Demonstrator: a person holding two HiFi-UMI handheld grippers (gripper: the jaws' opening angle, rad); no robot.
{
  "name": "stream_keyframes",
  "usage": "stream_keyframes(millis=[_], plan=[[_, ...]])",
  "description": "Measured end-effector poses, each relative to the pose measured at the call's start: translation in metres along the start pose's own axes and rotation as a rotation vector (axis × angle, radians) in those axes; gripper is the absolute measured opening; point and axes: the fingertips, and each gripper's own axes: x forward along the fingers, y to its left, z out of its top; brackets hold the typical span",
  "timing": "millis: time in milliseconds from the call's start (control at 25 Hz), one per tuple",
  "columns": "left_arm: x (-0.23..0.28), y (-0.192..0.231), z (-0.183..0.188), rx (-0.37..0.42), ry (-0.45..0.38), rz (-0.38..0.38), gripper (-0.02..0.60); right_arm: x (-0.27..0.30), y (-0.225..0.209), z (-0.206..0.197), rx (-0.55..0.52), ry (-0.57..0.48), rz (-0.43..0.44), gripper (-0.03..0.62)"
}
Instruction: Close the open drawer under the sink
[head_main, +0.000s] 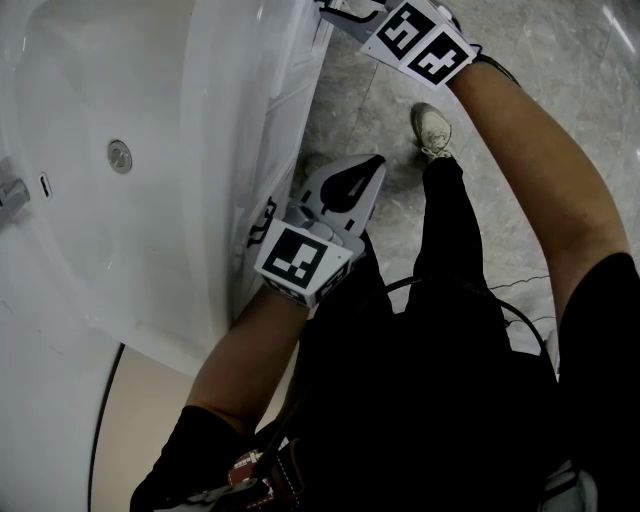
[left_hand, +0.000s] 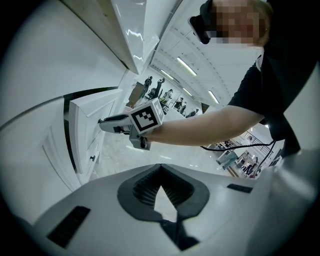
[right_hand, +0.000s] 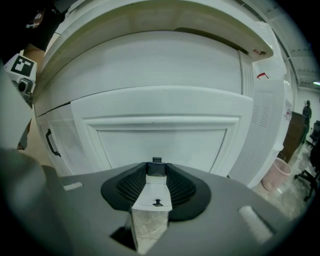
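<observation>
Under sink (head_main: 90, 235) | drawer (right_hand: 160, 142) ajar, contents hidden | right fingers (right_hand: 131, 188) grasping its handle (right_hand: 156, 169) | left fingers (left_hand: 142, 186) clenched together

Left gripper (left_hand: 160, 167), right gripper (right_hand: 156, 169) grey, black-white marker cubes (head_main: 300, 262); black sleeves (head_main: 600, 300), trousers (head_main: 450, 260); white sneaker (head_main: 433, 128).

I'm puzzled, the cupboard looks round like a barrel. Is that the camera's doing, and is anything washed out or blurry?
Right gripper view: the wide lens bows the drawer front and blackens the corners. Left gripper view: same bowing; the ceiling lights flare and the far room washes out. Head view: straighter lines, even light, the white sink nearly blown out, no motion blur.
</observation>
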Motion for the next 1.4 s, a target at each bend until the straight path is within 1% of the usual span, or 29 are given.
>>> stream_keyframes(millis=[240, 400, 600, 760, 840, 1000, 1200, 1400], plan=[[0.0, 0.0, 0.007, -0.017, -0.028, -0.012, -0.003, 0.012, -0.002, 0.008, -0.003, 0.002, -0.003, 0.124], [0.001, 0.001, 0.003, -0.029, -0.001, -0.007, -0.003, 0.016, -0.002, 0.009, -0.006, 0.003, 0.003, 0.124], [0.002, 0.0, 0.004, -0.042, -0.008, -0.017, -0.003, 0.019, -0.003, 0.011, -0.002, 0.003, 0.005, 0.124], [0.0, -0.003, 0.003, -0.032, -0.008, -0.032, -0.003, 0.021, -0.002, 0.013, 0.015, 0.01, -0.003, 0.123], [0.001, -0.003, 0.006, -0.036, -0.007, -0.024, -0.003, 0.023, -0.003, 0.014, 0.022, 0.015, -0.003, 0.123], [0.001, -0.007, 0.003, -0.026, -0.01, -0.053, -0.003, 0.025, -0.003, 0.015, 0.027, 0.026, 0.001, 0.124], [-0.001, -0.005, 0.007, -0.02, -0.024, -0.037, -0.003, 0.025, -0.001, 0.017, 0.049, 0.014, -0.014, 0.126], [-0.008, -0.002, 0.019, -0.044, -0.037, -0.007, -0.003, 0.011, -0.002, 0.011, 0.089, 0.018, -0.037, 0.126]])
